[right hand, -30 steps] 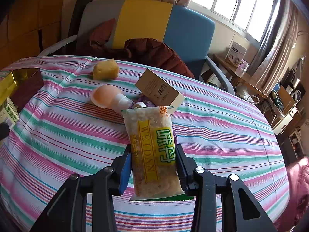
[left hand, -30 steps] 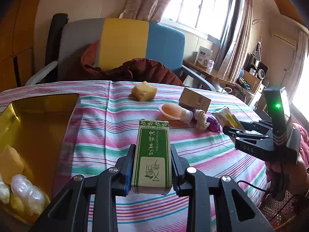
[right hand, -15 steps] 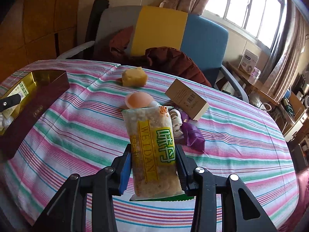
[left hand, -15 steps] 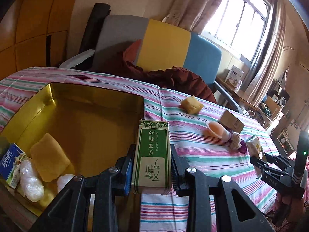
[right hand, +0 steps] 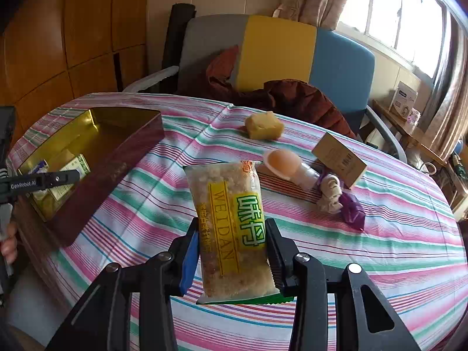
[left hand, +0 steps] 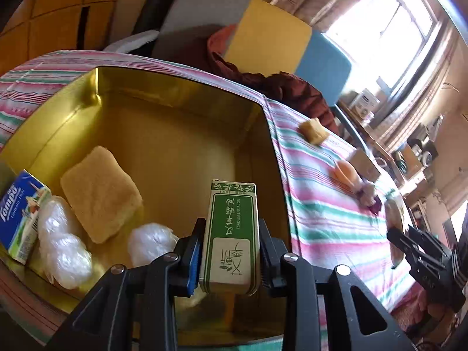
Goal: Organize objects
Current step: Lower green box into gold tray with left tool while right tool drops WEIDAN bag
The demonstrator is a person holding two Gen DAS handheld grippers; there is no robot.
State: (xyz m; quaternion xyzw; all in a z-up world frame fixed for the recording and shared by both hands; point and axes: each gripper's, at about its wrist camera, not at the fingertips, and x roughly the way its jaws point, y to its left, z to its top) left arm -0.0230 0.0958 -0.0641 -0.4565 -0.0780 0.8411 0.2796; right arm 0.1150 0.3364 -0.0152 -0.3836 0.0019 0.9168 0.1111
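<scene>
- The left gripper [left hand: 231,251] hangs over the open gold-lined tin [left hand: 175,99], which sits at the worktop's [right hand: 380,248] left edge. A green-and-cream carton [left hand: 231,234] stands upright between its fingers. The fingers have just been easing apart; a thin gap shows on the blue-padded side, so I cannot tell whether they still press on the carton.
- Inside the tin, toward its near-left corner, lie a yellow sponge cake [left hand: 99,193], two clear-wrapped white lumps [left hand: 63,242], a third such lump [left hand: 149,242] just beside the carton, and a blue tissue pack [left hand: 17,216] against the left wall.
- The right gripper [right hand: 232,254] is clamped on a clear snack bar packet [right hand: 231,228] printed WEIDAN, held above the striped cloth near the worktop's front edge.
- Toward the worktop's far side lie another yellow cake piece [right hand: 263,125], a peach-capped bottle [right hand: 289,166], a brown box [right hand: 339,158] and a purple-wrapped bundle [right hand: 342,201], all close together.
</scene>
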